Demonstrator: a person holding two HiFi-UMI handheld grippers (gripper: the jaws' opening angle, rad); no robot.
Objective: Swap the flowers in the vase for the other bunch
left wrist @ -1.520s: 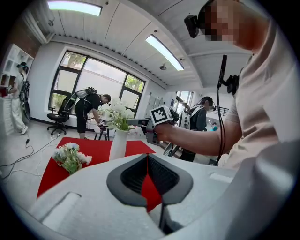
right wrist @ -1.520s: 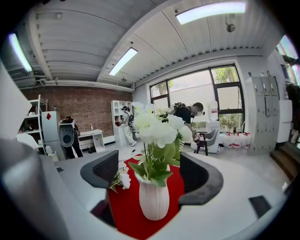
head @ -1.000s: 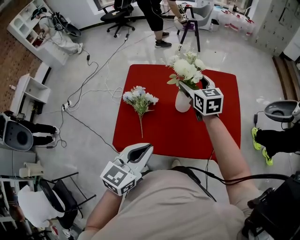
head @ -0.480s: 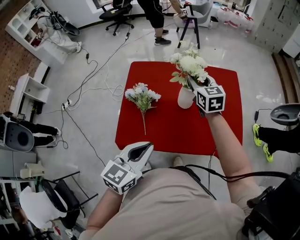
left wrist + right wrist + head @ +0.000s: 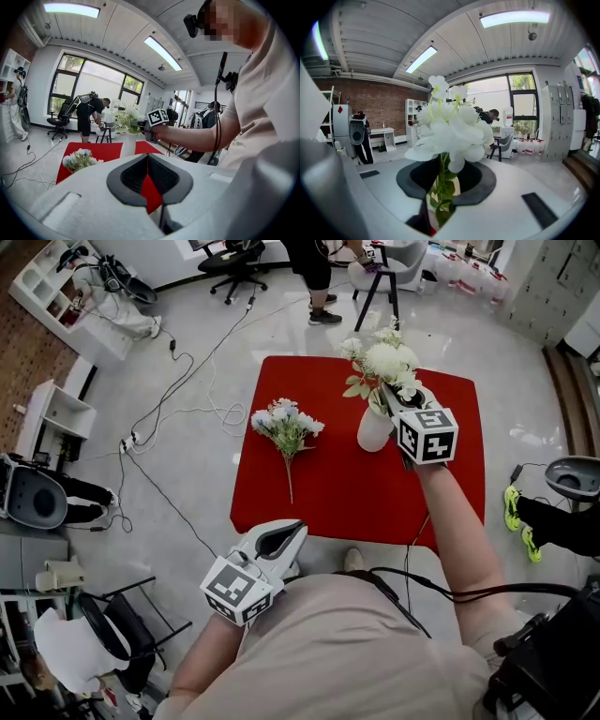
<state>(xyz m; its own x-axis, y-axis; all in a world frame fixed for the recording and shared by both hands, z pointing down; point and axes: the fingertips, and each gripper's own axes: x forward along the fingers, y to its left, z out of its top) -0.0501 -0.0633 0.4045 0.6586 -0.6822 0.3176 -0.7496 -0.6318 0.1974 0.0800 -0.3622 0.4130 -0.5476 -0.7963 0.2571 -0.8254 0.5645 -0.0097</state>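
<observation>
A bunch of white flowers (image 5: pixel 386 360) (image 5: pixel 447 124) stands in a white vase (image 5: pixel 371 432) (image 5: pixel 455 186) at the far right of the red table (image 5: pixel 328 493). My right gripper (image 5: pixel 386 396) (image 5: pixel 440 190) is at the stems just above the vase mouth. Its jaws are closing, and the pads sit against the green stems and leaves. The other bunch (image 5: pixel 286 423) (image 5: pixel 79 159), pale blue and white, lies flat on the table's left side. My left gripper (image 5: pixel 294 532) (image 5: pixel 147 161) hangs shut and empty off the table's near edge, close to my body.
Cables (image 5: pixel 178 395) trail over the grey floor left of the table. A person (image 5: pixel 314 273) and a stool (image 5: pixel 380 287) are beyond the far edge. White shelves (image 5: pixel 52 418) and a round machine (image 5: pixel 33 502) stand at the left.
The right jaws have gone from wide open beside the flowers to closed round the stems. The left gripper has stayed where it was.
</observation>
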